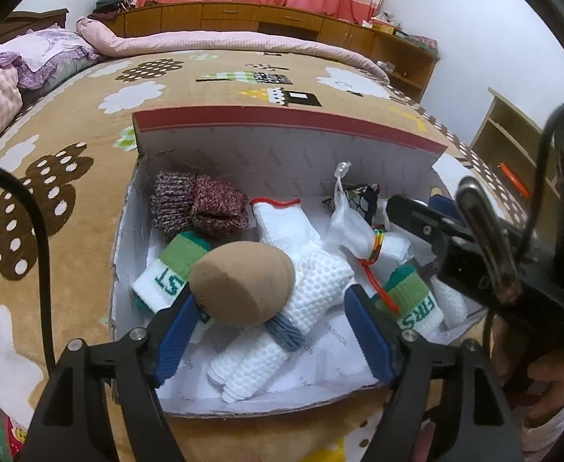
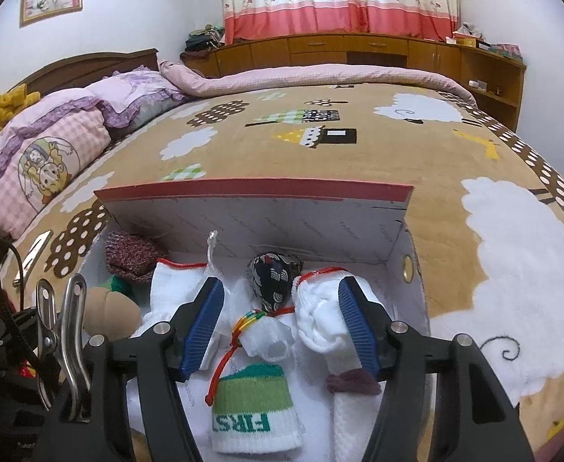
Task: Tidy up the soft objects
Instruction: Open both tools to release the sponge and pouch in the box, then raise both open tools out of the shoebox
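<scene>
Left gripper (image 1: 272,331) wide over tan sock ball (image 1: 242,282), not squeezing. Right gripper (image 2: 280,329) wide. Box (image 2: 251,188) on bed (image 2: 416,161).

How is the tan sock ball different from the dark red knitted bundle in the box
The tan sock ball is smooth, plain and egg-shaped; the dark red knitted bundle is coarse, speckled and blocky. The tan sock ball lies near the front on the white gloves, between the open left gripper fingers; the knitted bundle sits in the back corner, away from both grippers. Both are soft items inside the cardboard box.
</scene>
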### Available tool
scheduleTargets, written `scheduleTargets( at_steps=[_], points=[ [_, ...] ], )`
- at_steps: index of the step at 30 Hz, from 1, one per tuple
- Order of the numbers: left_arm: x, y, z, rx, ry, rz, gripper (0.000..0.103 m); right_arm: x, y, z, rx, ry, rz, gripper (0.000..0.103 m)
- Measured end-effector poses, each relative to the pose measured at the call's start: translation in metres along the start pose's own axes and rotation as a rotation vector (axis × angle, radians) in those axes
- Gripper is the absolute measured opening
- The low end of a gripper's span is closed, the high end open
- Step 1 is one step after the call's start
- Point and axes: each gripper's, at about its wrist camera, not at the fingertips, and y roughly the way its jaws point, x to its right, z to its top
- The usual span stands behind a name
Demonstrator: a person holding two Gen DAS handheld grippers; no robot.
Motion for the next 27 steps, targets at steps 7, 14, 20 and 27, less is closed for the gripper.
scheduleTargets(
  at_steps=[7, 14, 20, 27],
  points=[
    [0.001, -0.007, -0.001, 0.015, -0.003, 0.014, 0.084, 0.004, -0.012, -0.001, 0.011, 0.021, 0.016, 0.063],
    [0.006, -0.018, -0.003, 0.038, 0.002, 0.019, 0.091, 0.005, -0.026, -0.007, 0.01, 0.012, 0.022, 0.064],
    [0.008, -0.021, -0.005, 0.032, 0.007, 0.021, 0.091, 0.009, -0.04, -0.011, 0.019, 0.023, 0.021, 0.064],
    [0.012, -0.032, -0.009, 0.031, 0.014, 0.021, 0.091, 0.006, -0.054, -0.018, 0.013, 0.013, 0.019, 0.063]
  ],
)
